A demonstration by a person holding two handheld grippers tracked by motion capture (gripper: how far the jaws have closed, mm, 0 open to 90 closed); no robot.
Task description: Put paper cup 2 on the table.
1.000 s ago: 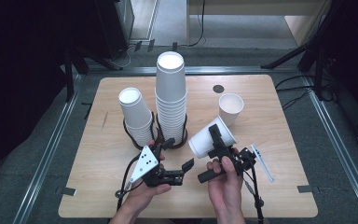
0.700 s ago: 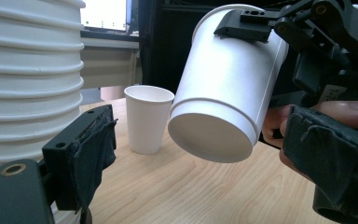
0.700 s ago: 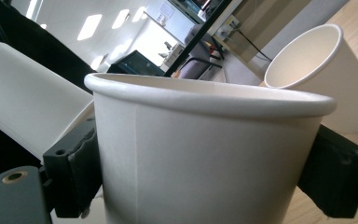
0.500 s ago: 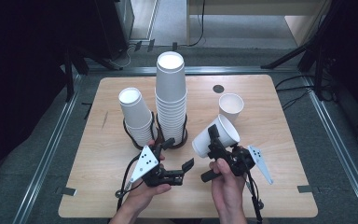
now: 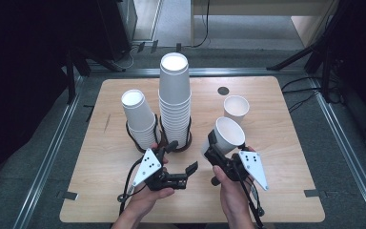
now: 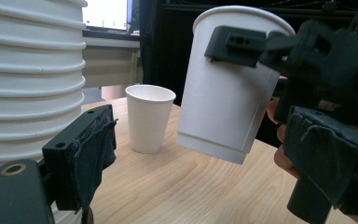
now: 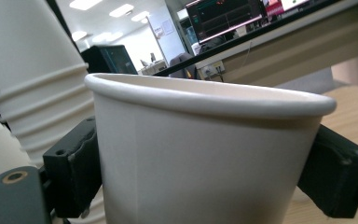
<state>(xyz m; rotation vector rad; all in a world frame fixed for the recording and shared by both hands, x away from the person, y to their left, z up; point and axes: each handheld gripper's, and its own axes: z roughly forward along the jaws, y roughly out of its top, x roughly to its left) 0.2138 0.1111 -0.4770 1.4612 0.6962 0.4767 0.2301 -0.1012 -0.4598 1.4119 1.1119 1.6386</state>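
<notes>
Even overhead light falls on the pale wooden tabletop (image 5: 276, 191), while the floor around it sinks into near black. The tall stack of white paper cups (image 5: 175, 105) throws only soft, short shadows. Beyond that stack, in the right gripper view, ceiling lamps and a monitor glare, and the nearest white paper cup (image 7: 205, 154) is blurred.

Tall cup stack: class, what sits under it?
A dark ring holder circles the base of the tall cup stack on the table. The stack hides whatever lies inside the ring.
</notes>
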